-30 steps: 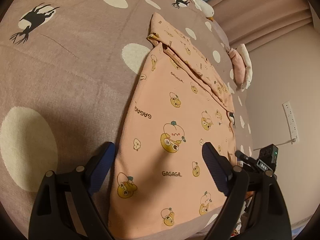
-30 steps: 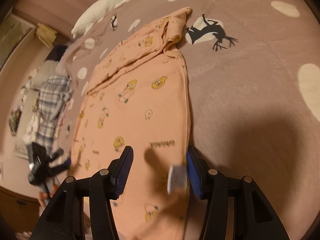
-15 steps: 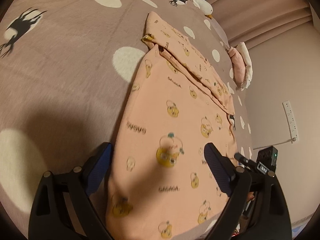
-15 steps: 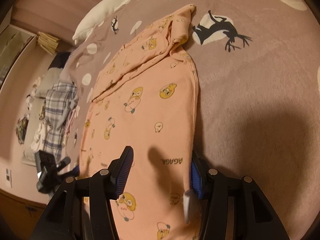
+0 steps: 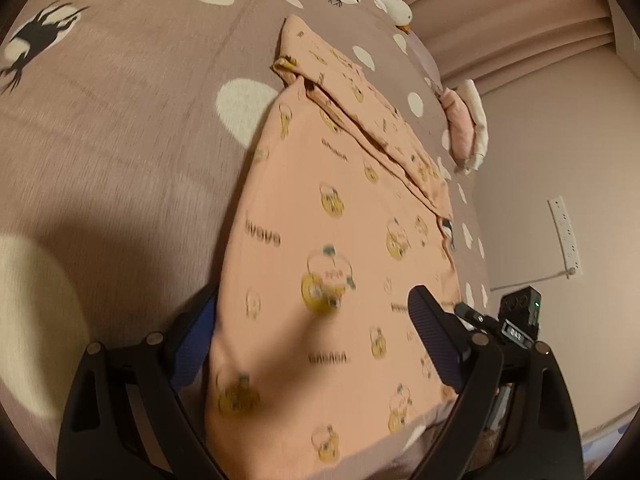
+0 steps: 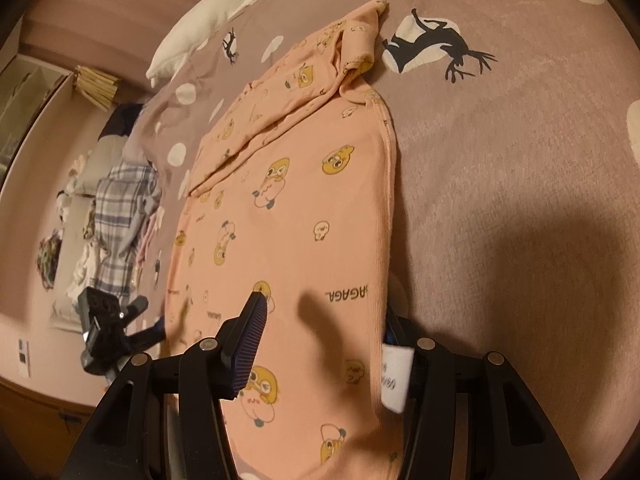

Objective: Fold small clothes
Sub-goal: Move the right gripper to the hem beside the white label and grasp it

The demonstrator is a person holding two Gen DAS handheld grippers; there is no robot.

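A small peach garment [image 5: 340,240] printed with yellow cartoon figures lies flat on the mauve bedspread [image 5: 120,128], its sleeves folded across the far end. It also shows in the right wrist view [image 6: 304,200]. My left gripper [image 5: 316,344] is open, its jaws straddling the near left corner of the garment. My right gripper [image 6: 320,340] is open over the near right corner, one finger on the cloth and the other at its edge by a white care label [image 6: 394,376].
The bedspread [image 6: 520,160] has white dots and black deer prints. A white pillow [image 6: 200,28] lies at the far end. A pile of plaid clothes [image 6: 120,216] lies on the floor beside the bed. A pink cushion [image 5: 460,132] and a wall power strip [image 5: 564,240] are at the right.
Both grippers have moved forward and down over the garment's near edge. The cloth now reaches between each pair of open jaws.
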